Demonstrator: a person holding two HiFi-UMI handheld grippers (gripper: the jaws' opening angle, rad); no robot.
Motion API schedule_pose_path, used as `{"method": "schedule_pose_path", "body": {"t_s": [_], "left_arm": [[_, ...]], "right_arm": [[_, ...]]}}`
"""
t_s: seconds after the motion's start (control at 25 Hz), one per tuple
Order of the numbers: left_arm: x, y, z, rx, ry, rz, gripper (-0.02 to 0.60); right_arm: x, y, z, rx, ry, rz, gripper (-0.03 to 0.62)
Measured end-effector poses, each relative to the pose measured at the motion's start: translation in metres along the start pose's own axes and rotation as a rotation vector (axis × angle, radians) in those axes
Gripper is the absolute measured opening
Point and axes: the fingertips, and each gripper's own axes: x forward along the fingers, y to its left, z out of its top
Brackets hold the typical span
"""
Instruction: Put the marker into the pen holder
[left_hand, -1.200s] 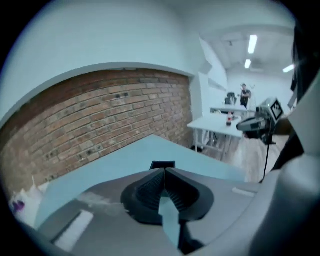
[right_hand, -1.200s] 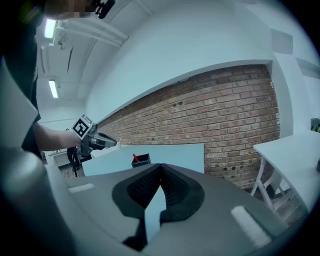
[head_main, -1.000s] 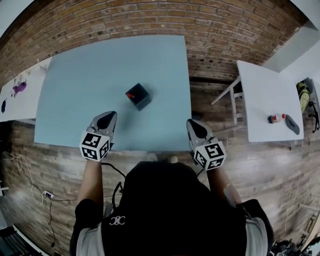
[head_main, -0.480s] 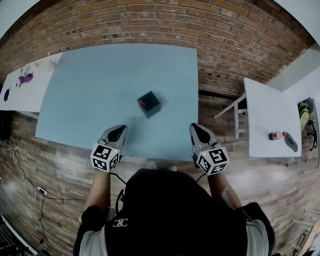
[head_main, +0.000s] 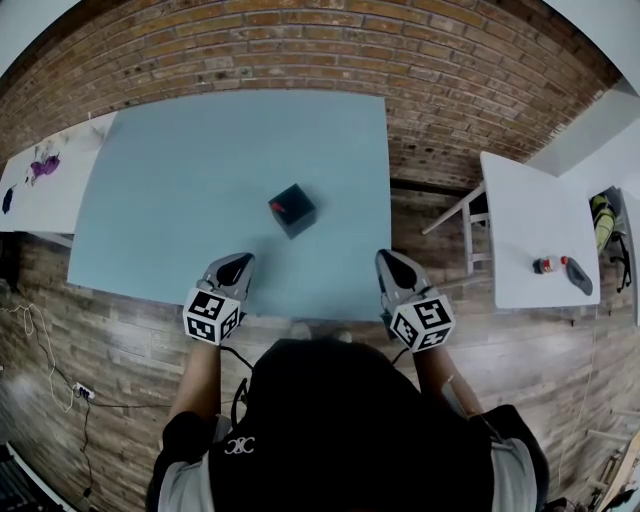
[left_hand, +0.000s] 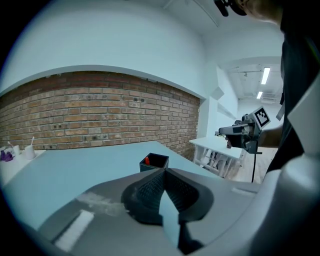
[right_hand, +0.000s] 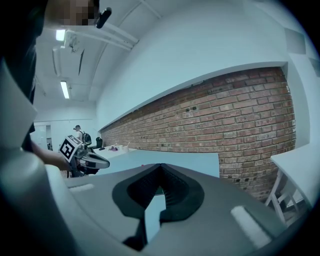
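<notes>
Left gripper (left_hand: 164, 170): jaws closed tip to tip with nothing between them. I have it over the near edge of the desk (head_main: 180, 180).

Right gripper (right_hand: 160, 166): also closed and empty, at the same edge, well apart from the left.

Pen holder (head_main: 291, 209): a dark, open-topped box at mid-desk, beyond both grippers. I judge it light and likely to slide if nudged.

Marker (left_hand: 146, 160): its red end shows inside the pen holder, near one wall. I judge it light, stiff and smooth-barrelled, so it may swivel in a pinch. It is best taken squarely across the barrel, just below the red end.

Not made out:
- the marker's barrel, sunk in the pen holder
- whether its cap is on
- the desk's nearest strip, hidden behind the person's head in the head view
</notes>
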Motion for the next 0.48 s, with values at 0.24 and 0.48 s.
{"method": "schedule_pose_path", "body": {"t_s": [0.24,0.48], "left_arm": [[0.005,-0.003,-0.005,0.001,0.024,-0.017,0.005],[0.010,-0.006,-0.018,-0.006,0.069,-0.027,0.005]], "right_arm": [[-0.002,0.001,-0.007,-0.001,0.017,0.000,0.006],[-0.001,0.004,-0.015,-0.029,0.051,0.014,0.006]]}}
